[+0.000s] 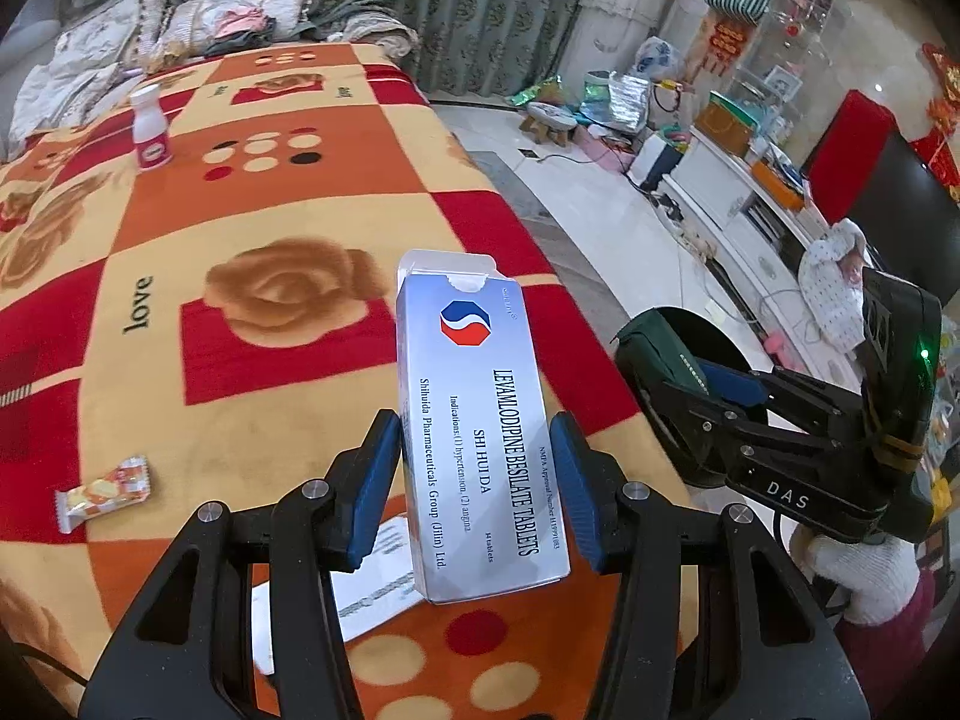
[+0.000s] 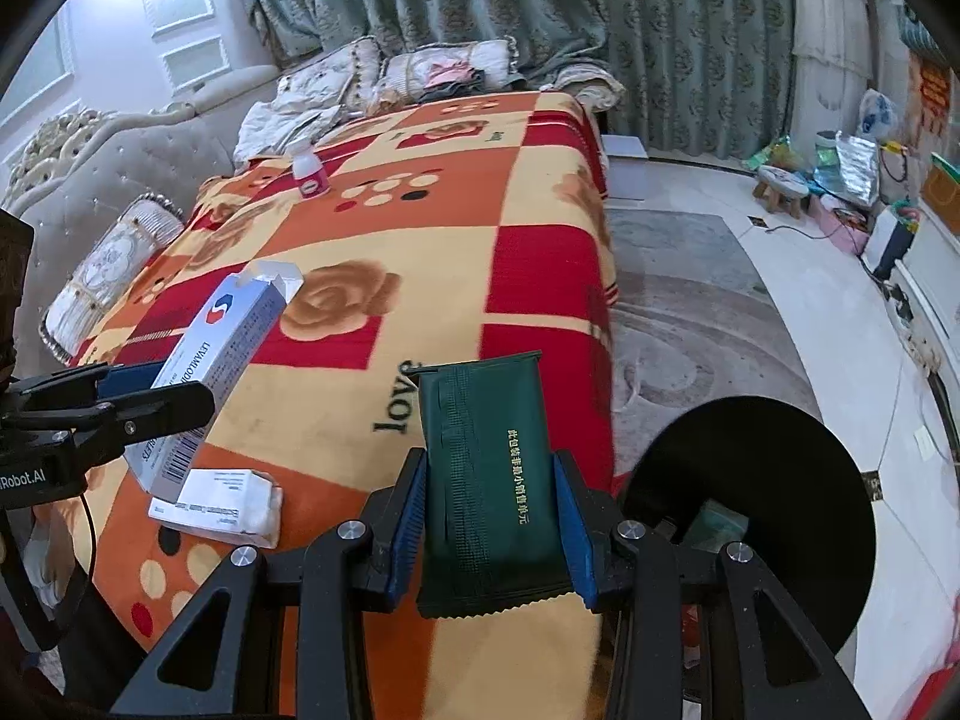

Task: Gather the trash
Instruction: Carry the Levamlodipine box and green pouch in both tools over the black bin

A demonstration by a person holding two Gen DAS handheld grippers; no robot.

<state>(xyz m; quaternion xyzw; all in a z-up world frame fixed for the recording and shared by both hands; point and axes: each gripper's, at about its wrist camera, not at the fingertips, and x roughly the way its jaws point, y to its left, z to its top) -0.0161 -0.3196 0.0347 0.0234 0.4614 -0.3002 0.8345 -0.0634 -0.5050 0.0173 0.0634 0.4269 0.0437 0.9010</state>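
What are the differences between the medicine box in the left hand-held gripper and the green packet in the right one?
The medicine box is a stiff silver-blue carton with English print; the green packet is a soft dark pouch with gold Chinese characters. The box's top flap stands open; the packet's ends look sealed. Each is clamped between blue pads, the box by the left hand-held gripper and the packet by the right hand-held gripper.

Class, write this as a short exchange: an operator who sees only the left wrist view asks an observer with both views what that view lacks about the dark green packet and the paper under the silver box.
Operator: What does the right hand-held gripper hold?
Observer: A dark green foil packet with gold lettering, pinched between its blue pads.
Operator: What lies under my silver-blue cardboard tablet box?
Observer: A crumpled white printed paper leaflet, flat on the patterned blanket.
Operator: Anything behind the packet?
Observer: A round black bin opening.
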